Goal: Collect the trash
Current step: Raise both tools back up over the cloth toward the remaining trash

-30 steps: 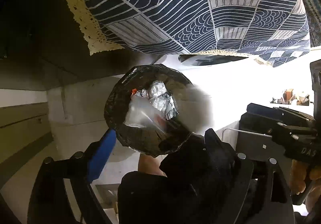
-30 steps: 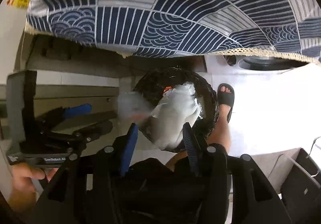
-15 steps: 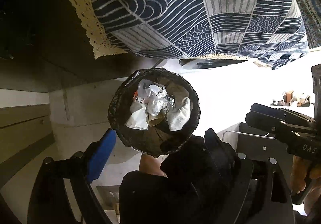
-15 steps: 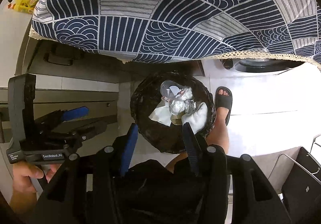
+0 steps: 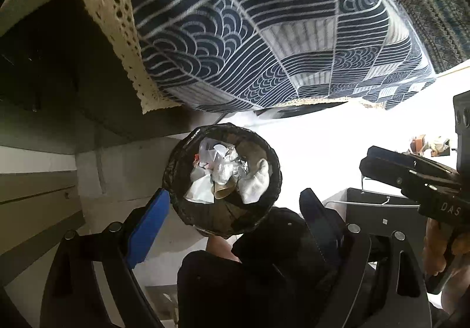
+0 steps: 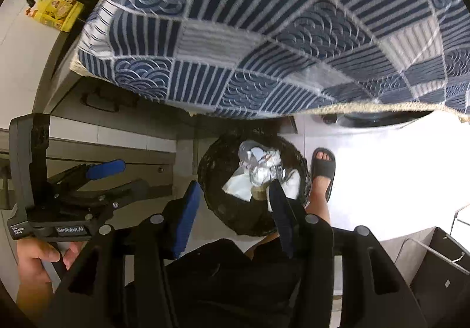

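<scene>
Below, trash bin, empty right tongs above

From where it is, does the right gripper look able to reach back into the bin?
Probably yes. The right gripper hangs above the open bin, jaws apart and empty, nothing between them and the trash. The tablecloth overhangs only the far side.

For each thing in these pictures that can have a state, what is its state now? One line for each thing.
trash bin: upright on the floor, no lid, lined with a black bag.
trash: crumpled paper, foil and white pieces lying inside the bin.
left gripper: open, nothing between its fingers.
right gripper: jaws have just been opening; empty, above the bin.
tablecloth: hanging over the table edge.
</scene>
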